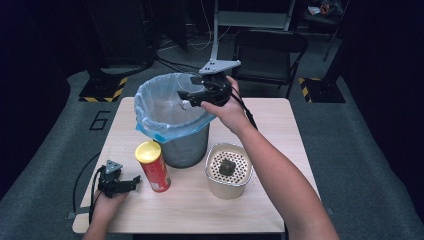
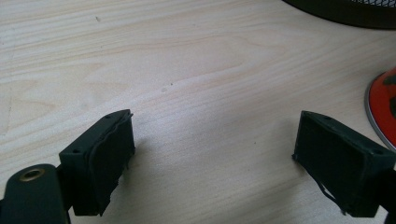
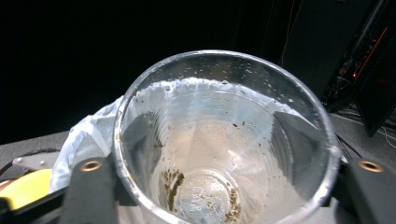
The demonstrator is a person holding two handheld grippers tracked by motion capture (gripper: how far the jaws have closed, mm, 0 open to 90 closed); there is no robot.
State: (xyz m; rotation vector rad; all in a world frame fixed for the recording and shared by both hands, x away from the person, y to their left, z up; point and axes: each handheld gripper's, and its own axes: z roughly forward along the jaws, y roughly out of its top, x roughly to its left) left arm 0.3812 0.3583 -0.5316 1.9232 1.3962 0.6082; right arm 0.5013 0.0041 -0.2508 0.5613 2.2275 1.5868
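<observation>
Over the lined bin [image 1: 172, 122] on the table [image 1: 280, 200], the right gripper [image 1: 192, 97] is clamped on a clear plastic cup [image 3: 224, 140] — centre it above the bag before releasing — while the left gripper [image 1: 120, 184] rests beside the chip can [image 1: 152, 166], jaws apart and empty.

Left hand-held gripper [image 2: 212, 163] jaws wide apart over bare wooden table [image 2: 187, 70]; red can lid [image 2: 384, 105] at right edge.

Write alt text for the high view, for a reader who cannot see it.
A person's right gripper holds a clear plastic cup over a metal bin lined with a blue bag. On the wooden table stand a red chip can and a beige perforated box; the left gripper rests open beside the can.
</observation>
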